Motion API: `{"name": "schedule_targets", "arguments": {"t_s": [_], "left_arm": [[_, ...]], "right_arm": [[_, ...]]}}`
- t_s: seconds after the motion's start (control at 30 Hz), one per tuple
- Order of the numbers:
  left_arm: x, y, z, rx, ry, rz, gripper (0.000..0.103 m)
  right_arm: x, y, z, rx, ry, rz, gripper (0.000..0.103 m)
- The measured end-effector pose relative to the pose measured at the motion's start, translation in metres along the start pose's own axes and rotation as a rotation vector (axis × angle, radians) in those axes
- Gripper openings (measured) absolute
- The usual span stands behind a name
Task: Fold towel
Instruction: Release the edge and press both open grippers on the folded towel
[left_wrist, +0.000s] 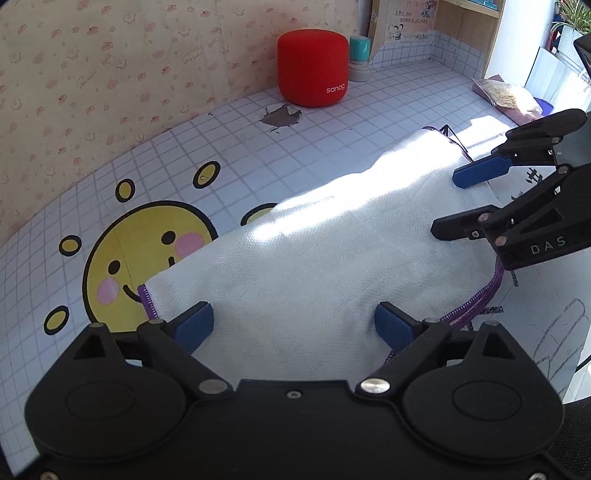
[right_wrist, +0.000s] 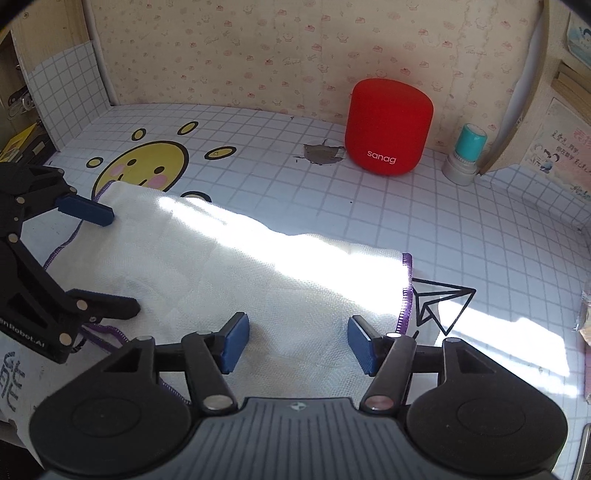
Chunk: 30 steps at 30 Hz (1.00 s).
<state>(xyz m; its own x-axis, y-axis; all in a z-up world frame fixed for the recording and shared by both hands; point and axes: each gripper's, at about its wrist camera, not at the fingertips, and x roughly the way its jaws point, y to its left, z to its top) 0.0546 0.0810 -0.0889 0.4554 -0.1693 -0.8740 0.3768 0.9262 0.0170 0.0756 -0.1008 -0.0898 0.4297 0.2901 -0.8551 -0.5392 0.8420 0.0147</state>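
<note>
Towel (left_wrist: 332, 258) lay under both grippers, white with a purple stitched hem, spread as a long band across the checked table cover (left_wrist: 369, 110). In the left wrist view the left gripper (left_wrist: 293, 326) stood with its blue pads wide apart, cloth beneath and between them but neither pad pressing on it, so it held nothing. In the right wrist view the right gripper (right_wrist: 297, 341) was also parted, somewhat less widely, its pads over the near edge of the cloth and gripping nothing.

From the left gripper outward, the towel ran toward 2 o'clock, where the right gripper entered at 3 o'clock with its fingers over the far end. The hem showed at 9 o'clock beside the printed sun face (left_wrist: 144, 251), which the cloth partly covered. Beyond, at 12 o'clock, stood a red speaker (left_wrist: 313, 68) with a teal-capped bottle (left_wrist: 359, 59) just beside it, both well apart from the towel. A paper-plane drawing (right_wrist: 439, 302) lay just past the hem at 3 o'clock in the right wrist view.

Judging by the rounded far edge and doubled hem lines near the grippers, one fold appeared done and both ends released. What seemed left was a further fold across the band's length, then smoothing; whether the layers lined up squarely could not be told.
</note>
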Motion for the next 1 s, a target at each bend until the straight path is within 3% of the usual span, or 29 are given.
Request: {"name": "schedule_targets", "arguments": {"t_s": [0.3,0.57,0.7,1.0], "left_arm": [[-0.023,-0.009,-0.026,-0.015,0.009,-0.006,0.096],[-0.031,-0.015,-0.046,0.023,0.009,-0.009,0.099],[-0.04,-0.016,-0.041,0.019,-0.025,-0.005,0.099],[-0.035,0.0,-0.031,-0.097,-0.033,0.082,0.099]], "right_arm": [[-0.018,-0.007,-0.002,0.1,-0.016,-0.02,0.062],[-0.014,0.004,-0.016,0.048,0.005,-0.051,0.063],[-0.022,-0.001,-0.017,0.108,-0.003,-0.042,0.063],[-0.029,-0.021,-0.031,0.316,0.023,-0.084,0.063]]}}
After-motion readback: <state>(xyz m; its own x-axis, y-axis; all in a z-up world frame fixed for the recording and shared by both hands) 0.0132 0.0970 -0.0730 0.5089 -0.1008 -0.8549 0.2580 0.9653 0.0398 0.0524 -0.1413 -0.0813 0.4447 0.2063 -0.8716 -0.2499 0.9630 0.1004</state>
